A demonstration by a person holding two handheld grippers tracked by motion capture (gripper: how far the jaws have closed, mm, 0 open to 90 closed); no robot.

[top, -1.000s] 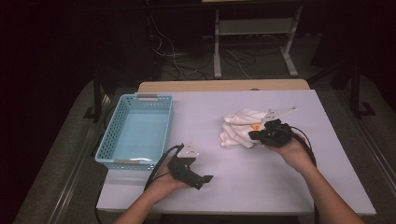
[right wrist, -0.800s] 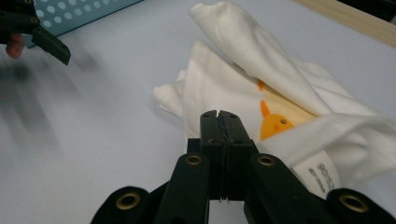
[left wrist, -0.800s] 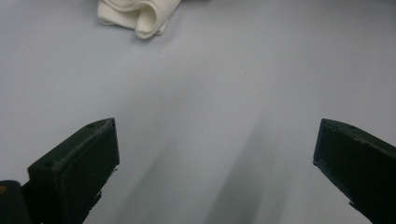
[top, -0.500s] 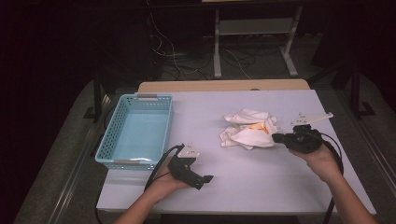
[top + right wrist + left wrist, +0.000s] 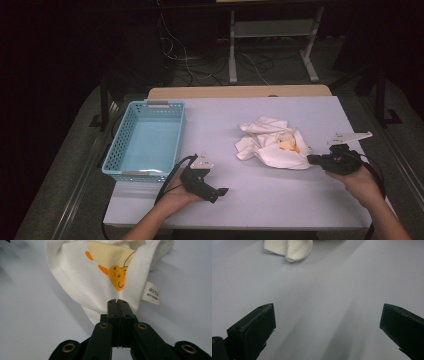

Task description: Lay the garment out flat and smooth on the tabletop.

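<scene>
- High view: the right gripper (image 5: 311, 160) sits at the right of the white table (image 5: 260, 200), held in the person's right hand (image 5: 357, 180); its jaws point left and meet the right edge of a crumpled white cloth (image 5: 272, 142).
- High view: the cloth lies on the table's right half, well apart from the light-blue basket (image 5: 120, 150) at the left; an orange print shows among its folds.
- Right gripper view: the two black jaws are pressed together with no gap — a thin fold of the cloth's (image 5: 100, 282) edge is clamped between the tips, and the fabric rises in a pulled fold from that point.
- Right gripper view: an orange cartoon figure on a pale yellow patch (image 5: 117, 275) faces the camera just above the jaws; a small white size label (image 5: 152, 293) hangs at the cloth's right edge, beside the jaw tips but not between them.
- High view: the left gripper (image 5: 222, 191) lies low over the near-left part of the table, held in the left hand (image 5: 182, 192), just beside the basket's near right corner and well apart from the cloth.
- Left gripper view: the jaws stand wide apart with only bare table between them — nothing is grasped or touched; a folded corner of the cloth (image 5: 289, 248) shows far ahead at the top edge.
</scene>
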